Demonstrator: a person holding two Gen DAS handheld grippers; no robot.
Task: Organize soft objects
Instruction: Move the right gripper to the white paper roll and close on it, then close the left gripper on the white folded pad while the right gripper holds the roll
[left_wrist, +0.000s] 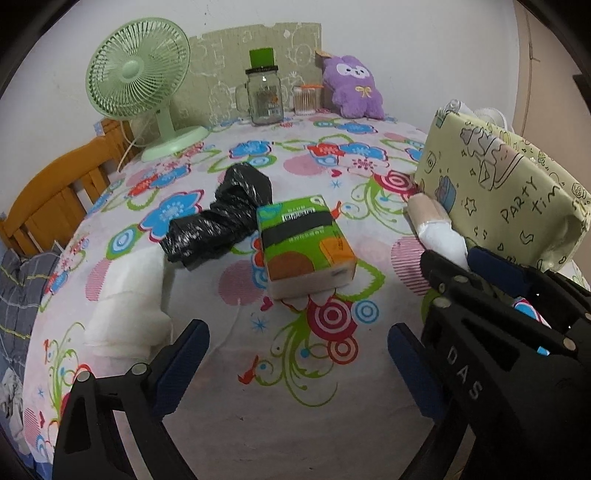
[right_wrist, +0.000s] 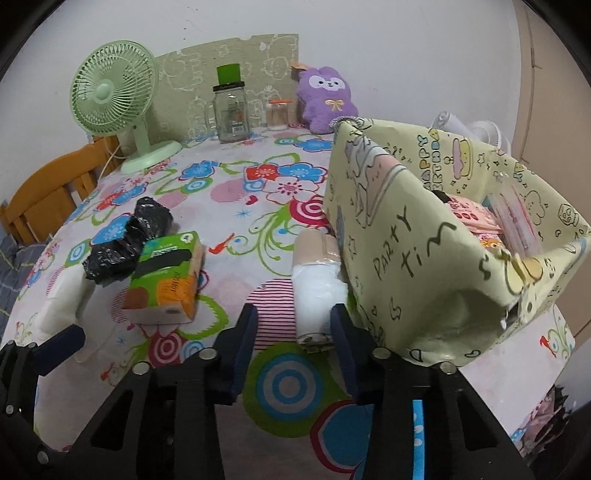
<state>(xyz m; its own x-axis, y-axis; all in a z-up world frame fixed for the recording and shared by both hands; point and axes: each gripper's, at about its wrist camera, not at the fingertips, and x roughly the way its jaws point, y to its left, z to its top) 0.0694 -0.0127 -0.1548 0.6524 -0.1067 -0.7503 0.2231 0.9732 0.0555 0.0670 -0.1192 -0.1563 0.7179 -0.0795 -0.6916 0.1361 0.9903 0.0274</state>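
My right gripper (right_wrist: 293, 334) is half spread, its right pad beside the white bag roll (right_wrist: 317, 291). The roll lies lengthwise ahead, against the yellow box (right_wrist: 424, 258). Nothing pinched. Left gripper (left_wrist: 299, 354) is wide, farther off.

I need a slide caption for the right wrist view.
Right gripper open around a white roll beside the yellow bag.

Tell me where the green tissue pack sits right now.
In the left wrist view the green tissue pack lies mid-table on the floral tablecloth, its left edge against the black plastic bag, well left of the yellow bin.
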